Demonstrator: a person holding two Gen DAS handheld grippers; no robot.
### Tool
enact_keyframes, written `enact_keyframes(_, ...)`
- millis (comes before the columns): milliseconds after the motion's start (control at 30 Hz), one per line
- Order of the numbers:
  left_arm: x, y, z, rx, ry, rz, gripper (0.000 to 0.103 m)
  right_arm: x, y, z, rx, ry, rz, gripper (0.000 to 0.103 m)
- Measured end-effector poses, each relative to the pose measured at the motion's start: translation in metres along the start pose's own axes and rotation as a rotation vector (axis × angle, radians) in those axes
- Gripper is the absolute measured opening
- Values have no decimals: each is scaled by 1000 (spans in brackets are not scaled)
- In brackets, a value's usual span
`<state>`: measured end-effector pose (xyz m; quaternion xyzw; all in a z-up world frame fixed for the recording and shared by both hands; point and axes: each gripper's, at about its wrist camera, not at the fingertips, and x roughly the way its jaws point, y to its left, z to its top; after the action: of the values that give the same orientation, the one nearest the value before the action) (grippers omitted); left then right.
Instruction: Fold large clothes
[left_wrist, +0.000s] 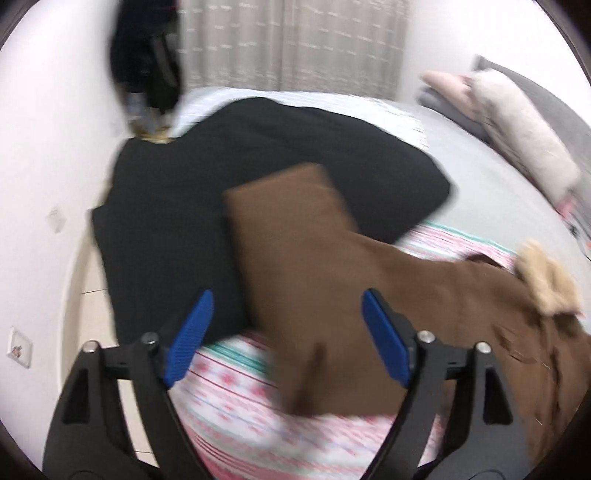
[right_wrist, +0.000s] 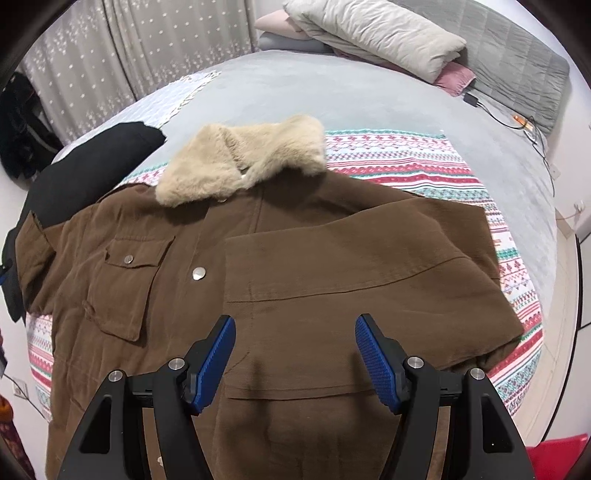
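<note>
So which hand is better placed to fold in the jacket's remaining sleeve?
Left, probably. The left gripper hangs open right over the unfolded sleeve lying across the black garment. The right gripper is open above the jacket side already folded in.

Soft, even indoor light; the left wrist view is motion-blurred, the right sharp, both bowed at the edges.

1 brown jacket ahead of the fingers, 1 fur collar, 2 metal snaps left of the fingertips, 1 black garment beyond, 1 patterned blanket underneath, 2 grippers, 4 blue pads.
</note>
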<state>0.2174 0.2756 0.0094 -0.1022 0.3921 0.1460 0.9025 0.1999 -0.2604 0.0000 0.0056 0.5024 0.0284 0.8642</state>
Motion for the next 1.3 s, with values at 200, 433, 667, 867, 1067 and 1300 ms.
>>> enact_keyframes(200, -23, -67, -15, 92, 105, -177, 94, -10, -15, -2, 54, -12, 18, 68)
enact_keyframes(433, -35, -136, -53, 139, 136, -289, 97, -6, -21, -5, 42, -35, 20, 75)
enact_keyframes(667, 13, -165, -101, 192, 184, -295, 97, 50, 7, -25, -64, 61, -3, 76)
enact_keyframes(867, 20, -167, -110, 245, 141, -260, 97, 85, 55, -38, -198, 41, -61, 89)
enact_keyframes(1067, 18, -170, -113, 254, 140, -273, 97, 86, 66, -35, -302, 28, -91, 22)
enact_keyframes(1300, 14, -175, -115, 255, 129, -284, 97, 21, -21, 13, -269, -32, -401, 6)
